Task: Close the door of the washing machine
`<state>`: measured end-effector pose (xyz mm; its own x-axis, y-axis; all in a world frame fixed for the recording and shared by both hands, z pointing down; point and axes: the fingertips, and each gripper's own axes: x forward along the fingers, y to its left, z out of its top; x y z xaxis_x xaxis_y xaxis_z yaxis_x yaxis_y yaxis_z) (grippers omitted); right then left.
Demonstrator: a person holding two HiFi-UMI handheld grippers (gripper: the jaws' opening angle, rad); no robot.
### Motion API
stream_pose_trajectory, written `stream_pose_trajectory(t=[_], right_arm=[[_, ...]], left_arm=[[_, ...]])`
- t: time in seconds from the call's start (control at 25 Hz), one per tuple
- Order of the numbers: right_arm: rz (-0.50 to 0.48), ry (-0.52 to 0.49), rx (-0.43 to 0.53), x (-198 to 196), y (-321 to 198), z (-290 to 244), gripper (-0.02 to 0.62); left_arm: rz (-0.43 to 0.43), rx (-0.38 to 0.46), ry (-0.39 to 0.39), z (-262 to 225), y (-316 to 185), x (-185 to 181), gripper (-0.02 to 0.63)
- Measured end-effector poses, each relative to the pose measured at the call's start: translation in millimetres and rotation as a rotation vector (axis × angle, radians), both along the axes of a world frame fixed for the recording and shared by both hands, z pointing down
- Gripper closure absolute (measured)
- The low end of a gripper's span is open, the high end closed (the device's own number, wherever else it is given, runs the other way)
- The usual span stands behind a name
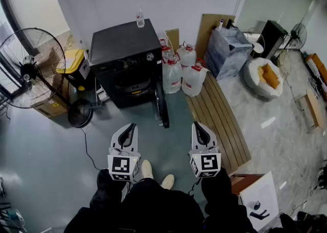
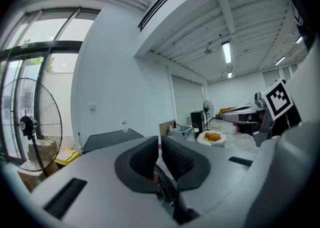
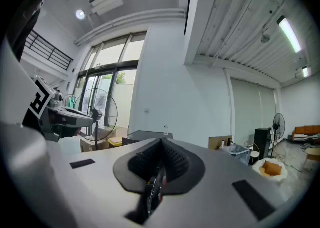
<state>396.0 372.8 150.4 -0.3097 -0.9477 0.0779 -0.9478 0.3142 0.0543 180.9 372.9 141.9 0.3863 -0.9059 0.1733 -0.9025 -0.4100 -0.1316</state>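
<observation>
A black front-loading washing machine (image 1: 122, 48) stands against the far wall with a water bottle (image 1: 139, 18) on top. Its door (image 1: 161, 105) hangs wide open, swung out to the right of the drum opening (image 1: 134, 86). My left gripper (image 1: 133, 124) is held low in front of the machine, well short of it. Its pads show only a thin slit between them and hold nothing (image 2: 159, 139). My right gripper (image 1: 196, 124) is beside it, just right of the door's edge and apart from it, shut and empty (image 3: 161, 142). The machine's top (image 2: 112, 139) shows beyond the jaws.
A tall pedestal fan (image 1: 30, 68) stands left of the machine, with a yellow bin (image 1: 74, 61) and a floor cable (image 1: 87, 145) nearby. Several water jugs (image 1: 181, 71) crowd the machine's right side. A slatted wooden platform (image 1: 219, 119) runs along the right. My shoes (image 1: 148, 168) are below.
</observation>
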Motion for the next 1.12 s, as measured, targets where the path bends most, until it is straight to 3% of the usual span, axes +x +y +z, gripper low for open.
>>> stream_pose_trajectory(t=[0.4,0.72,1.12], right_arm=[[-0.022,-0.032,-0.008,-6,-12,4,0.578],[-0.049,-0.02,-0.029,-49,-47,13,0.578],[-0.019,0.015,-0.087,-113,-114,33,0.578]], left_arm=[[-0.033,-0.014,-0.011,8,-4,-7,0.568],[-0.064,-0.033,-0.005,16,-33,-49,0.568],[-0.015,-0.088,0.02,43,-105,-106,0.568]])
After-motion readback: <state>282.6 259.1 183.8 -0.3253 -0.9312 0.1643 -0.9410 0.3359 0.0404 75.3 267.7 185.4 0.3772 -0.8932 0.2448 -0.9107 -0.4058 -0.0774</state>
